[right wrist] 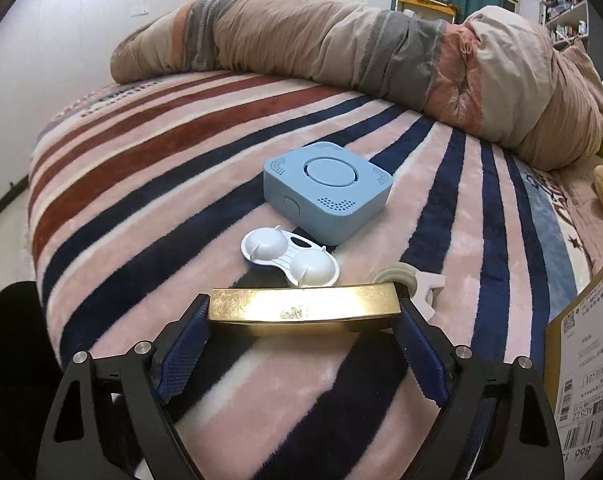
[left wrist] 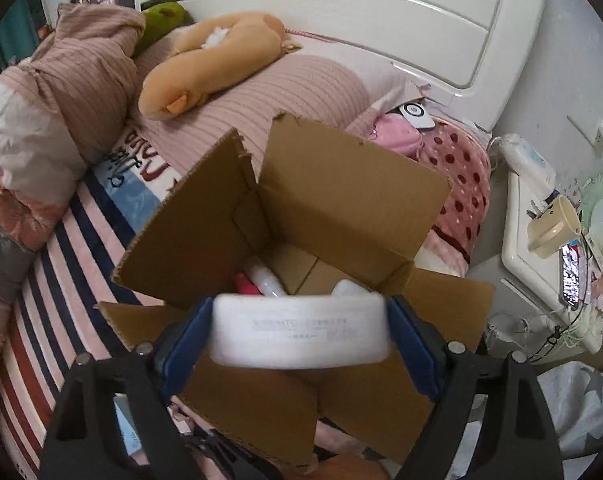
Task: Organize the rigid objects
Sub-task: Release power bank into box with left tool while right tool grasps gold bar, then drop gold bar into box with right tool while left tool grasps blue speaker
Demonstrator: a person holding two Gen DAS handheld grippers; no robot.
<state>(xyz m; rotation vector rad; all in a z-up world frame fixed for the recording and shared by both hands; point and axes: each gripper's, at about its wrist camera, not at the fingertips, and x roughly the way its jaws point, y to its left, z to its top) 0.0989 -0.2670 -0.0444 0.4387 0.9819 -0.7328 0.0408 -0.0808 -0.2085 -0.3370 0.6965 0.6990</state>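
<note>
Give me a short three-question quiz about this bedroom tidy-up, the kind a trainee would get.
1. True or false: the left gripper holds a white container over the open cardboard box.
2. What does the right gripper grip? A) a gold tin B) a blue square device C) a white two-dome case
3. Fill in: the blue device and the white case lie on the striped ____.

Key: 1 true. 2 A. 3 blanket.
</note>
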